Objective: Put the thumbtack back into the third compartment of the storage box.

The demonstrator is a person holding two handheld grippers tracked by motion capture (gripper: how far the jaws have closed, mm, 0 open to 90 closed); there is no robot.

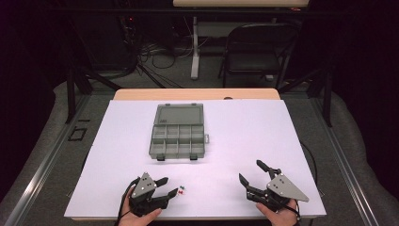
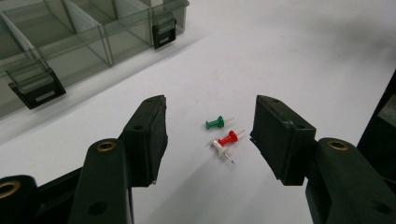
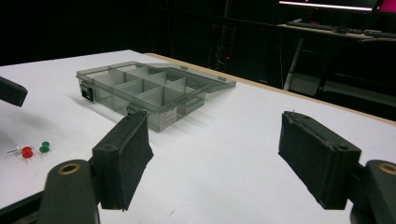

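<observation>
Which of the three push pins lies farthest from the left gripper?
The green push pin. In the left gripper view it lies beyond the red push pin and the white push pin, which sit closer to the camera between the open jaws.

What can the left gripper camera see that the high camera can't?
The left gripper view tells apart three plastic push pins, green, red and white, lying between the open left claw. The high view alone has the black folding chair and the right claw, open too. Both share the clear grey plastic compartment box on the white table.
</observation>
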